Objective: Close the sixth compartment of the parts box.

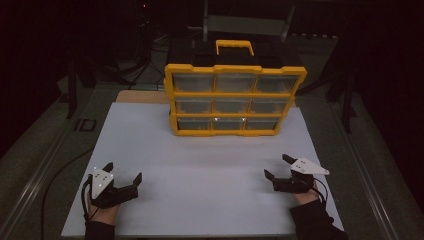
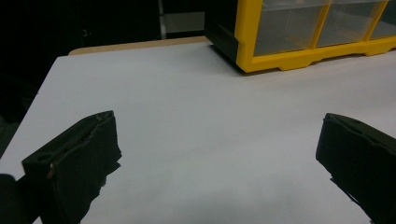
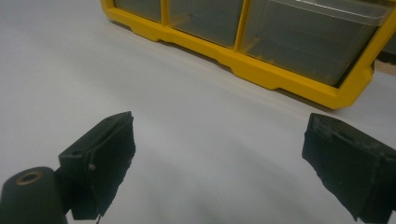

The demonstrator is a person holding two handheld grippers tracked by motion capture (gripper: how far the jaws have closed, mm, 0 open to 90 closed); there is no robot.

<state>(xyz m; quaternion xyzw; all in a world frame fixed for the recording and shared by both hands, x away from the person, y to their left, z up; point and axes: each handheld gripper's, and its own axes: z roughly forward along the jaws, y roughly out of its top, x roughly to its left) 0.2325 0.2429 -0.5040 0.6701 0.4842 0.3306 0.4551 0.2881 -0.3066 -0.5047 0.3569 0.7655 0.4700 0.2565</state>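
Facing the yellow organizer (image 1: 234,99) — both claws gape.

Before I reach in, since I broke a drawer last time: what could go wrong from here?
1. The yellow drawer cabinet stands upright and free on the white board; a pull on a top drawer might tip or slide it.
2. The clear drawers look smooth, so open jaws may slip.
3. Both the left hand-held gripper and the right hand-held gripper sit far back, so a long reach in dim light could misjudge the front.
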